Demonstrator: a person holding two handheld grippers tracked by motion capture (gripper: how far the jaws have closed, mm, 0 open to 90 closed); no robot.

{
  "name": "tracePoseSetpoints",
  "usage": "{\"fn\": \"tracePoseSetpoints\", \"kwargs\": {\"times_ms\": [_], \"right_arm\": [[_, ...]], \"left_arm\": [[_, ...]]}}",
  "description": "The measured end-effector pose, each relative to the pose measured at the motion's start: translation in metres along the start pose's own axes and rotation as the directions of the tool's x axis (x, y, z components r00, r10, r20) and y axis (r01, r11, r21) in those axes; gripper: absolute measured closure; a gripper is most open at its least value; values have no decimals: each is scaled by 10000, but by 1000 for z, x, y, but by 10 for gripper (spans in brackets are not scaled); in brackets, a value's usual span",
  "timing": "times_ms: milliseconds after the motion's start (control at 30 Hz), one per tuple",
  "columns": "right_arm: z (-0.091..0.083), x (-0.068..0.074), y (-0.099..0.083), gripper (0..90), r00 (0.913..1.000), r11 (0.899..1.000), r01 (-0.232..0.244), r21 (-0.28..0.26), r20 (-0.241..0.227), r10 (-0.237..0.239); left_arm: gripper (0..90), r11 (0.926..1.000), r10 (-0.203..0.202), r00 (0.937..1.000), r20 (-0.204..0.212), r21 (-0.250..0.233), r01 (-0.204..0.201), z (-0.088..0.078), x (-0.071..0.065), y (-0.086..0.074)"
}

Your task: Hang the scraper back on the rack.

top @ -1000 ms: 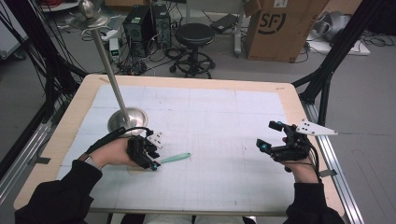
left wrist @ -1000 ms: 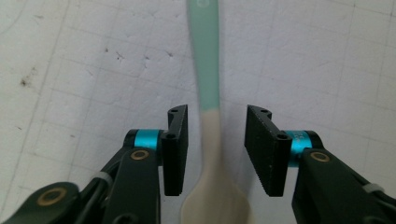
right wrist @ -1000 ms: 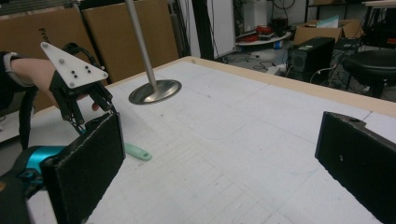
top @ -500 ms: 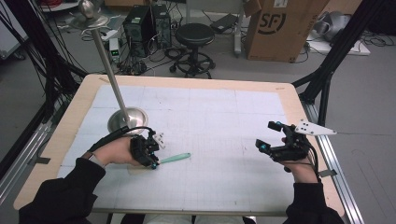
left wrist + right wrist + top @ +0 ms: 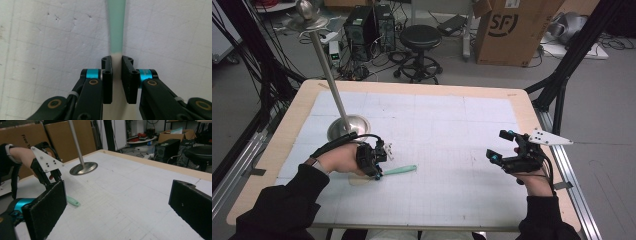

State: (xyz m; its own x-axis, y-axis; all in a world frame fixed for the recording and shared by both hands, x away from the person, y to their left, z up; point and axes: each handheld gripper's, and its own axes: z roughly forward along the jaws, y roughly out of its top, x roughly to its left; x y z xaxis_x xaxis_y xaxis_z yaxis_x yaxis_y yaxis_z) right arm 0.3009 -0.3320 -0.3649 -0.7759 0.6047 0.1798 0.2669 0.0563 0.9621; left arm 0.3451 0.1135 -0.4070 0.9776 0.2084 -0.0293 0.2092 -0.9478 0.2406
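Observation:
A slim tool with a teal handle (image 5: pixel 399 170) and a cream end lies flat on the white gridded mat. In the left gripper view the teal handle (image 5: pixel 116 27) runs straight away from me. My left gripper (image 5: pixel 377 169) is low over the mat with its jaws on the cream part (image 5: pixel 116 56). These jaws have just been closing, and their pads (image 5: pixel 107 67) now lie against both sides of the cream part. My right gripper (image 5: pixel 497 144) hovers at the right of the table, jaws wide apart and nothing between them (image 5: pixel 117 205).
A metal stand with a round base (image 5: pixel 348 126) and a tall leaning pole (image 5: pixel 326 75) rises just behind my left hand; its base (image 5: pixel 83 168) also appears in the right gripper view. The table's wooden rim (image 5: pixel 422 88) frames the mat. A stool, boxes and cables lie beyond.
The left gripper's jaws have drawn in around the tool's cream end. The left hand has barely shifted. The right hand and the tool have stayed where they were.

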Motion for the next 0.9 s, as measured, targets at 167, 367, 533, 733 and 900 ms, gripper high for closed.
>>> {"fn": "tracePoseSetpoints", "kwargs": {"times_ms": [167, 367, 533, 733, 900], "right_arm": [[-1, 0, -1, 5, 10000, 10000, -34, 41, 9, 34], [-2, -1, -2, 5, 10000, 10000, -58, 19, 58, 58], [0, 0, -2, 5, 10000, 10000, -33, 84, 41, 33], [0, -1, -2, 5, 10000, 10000, -33, 75, 74, 32], [-1, -1, -2, 6, 9999, 10000, -59, 61, 85, 58]], "left_arm": [[801, 9938, -339, 9992, -198, -1062, 316, -11, 2, -10], [800, 9589, -963, 9953, 77, -2676, 948, -30, 4, -33], [800, 8934, -1491, 9887, 181, -4260, 1425, -53, 4, -52], [800, 7916, -2062, 9775, 441, -5797, 1932, -72, 3, -75], [800, 7074, -2961, 9546, 336, -6638, 2428, -80, 5, -98]]}}
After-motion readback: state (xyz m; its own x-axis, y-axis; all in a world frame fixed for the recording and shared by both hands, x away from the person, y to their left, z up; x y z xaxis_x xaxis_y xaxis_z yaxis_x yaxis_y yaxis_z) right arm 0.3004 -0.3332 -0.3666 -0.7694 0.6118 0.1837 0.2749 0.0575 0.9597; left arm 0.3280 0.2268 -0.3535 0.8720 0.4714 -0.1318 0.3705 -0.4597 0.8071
